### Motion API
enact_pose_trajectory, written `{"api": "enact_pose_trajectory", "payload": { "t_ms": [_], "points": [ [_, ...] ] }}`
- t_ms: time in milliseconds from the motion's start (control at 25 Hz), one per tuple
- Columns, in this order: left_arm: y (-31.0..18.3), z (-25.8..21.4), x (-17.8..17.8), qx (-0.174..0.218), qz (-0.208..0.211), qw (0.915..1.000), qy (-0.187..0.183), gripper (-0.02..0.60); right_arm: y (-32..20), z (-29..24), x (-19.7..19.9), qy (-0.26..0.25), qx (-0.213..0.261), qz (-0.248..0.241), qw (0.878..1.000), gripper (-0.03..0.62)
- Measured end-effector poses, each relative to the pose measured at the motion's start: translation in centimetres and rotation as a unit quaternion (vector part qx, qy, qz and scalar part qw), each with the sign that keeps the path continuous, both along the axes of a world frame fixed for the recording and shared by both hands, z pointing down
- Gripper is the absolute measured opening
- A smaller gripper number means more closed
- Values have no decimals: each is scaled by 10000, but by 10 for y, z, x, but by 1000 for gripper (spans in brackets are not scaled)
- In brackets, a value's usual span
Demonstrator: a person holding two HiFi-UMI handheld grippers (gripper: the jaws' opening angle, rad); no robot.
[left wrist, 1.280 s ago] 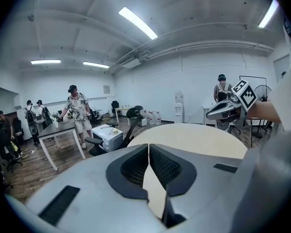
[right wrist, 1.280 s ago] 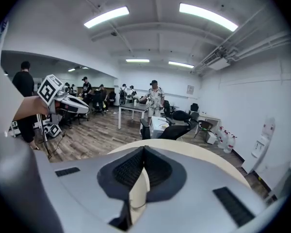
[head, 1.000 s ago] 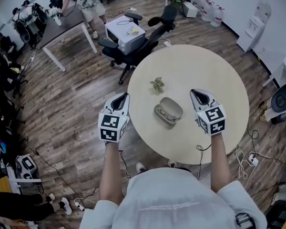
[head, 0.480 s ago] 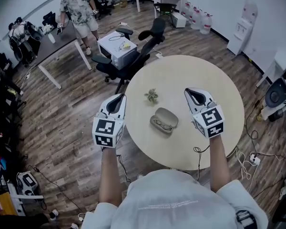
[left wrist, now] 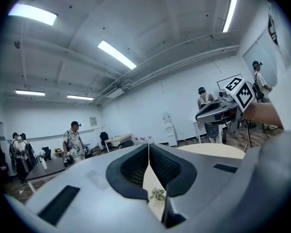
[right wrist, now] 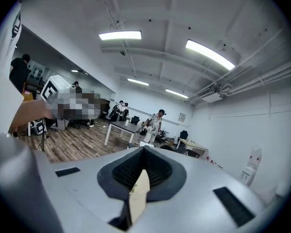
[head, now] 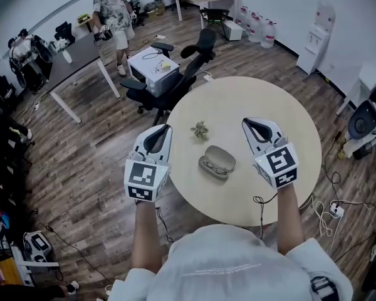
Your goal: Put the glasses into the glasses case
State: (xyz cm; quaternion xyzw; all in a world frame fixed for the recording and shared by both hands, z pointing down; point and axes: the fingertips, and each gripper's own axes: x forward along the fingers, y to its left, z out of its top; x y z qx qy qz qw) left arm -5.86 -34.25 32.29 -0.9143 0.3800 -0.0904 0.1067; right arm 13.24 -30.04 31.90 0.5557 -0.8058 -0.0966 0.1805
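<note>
Head view: the case (head: 221,157) lies open on the table (head: 288,111) between the left gripper (head: 163,130) and the right gripper (head: 249,124). The glasses (head: 212,166) lie inside it, too small to show detail.

Left gripper view: the jaws meet at the tips and hold nothing. A plant (left wrist: 158,194) peeks through the slit, and the case is hidden.

Right gripper view: the jaws are together and empty. Only a sliver of table shows between them.

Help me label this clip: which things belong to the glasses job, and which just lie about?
Job: glasses case, glasses in it, left hand-held gripper, right hand-held gripper, round table.
Lying about: small plant, office chair, water bottles.
</note>
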Motion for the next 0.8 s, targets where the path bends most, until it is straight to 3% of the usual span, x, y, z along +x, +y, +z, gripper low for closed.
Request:
{"api": "enact_pose_trajectory", "payload": {
  "t_ms": [280,800],
  "points": [
    [14,-4,1,68,102,9999,-19,17,8,4,-2,12,-22,11,10000,0],
    [23,12,2,-150,102,9998,-58,17,14,30,-1,137,-273,-39,9995,0]
  ]
}}
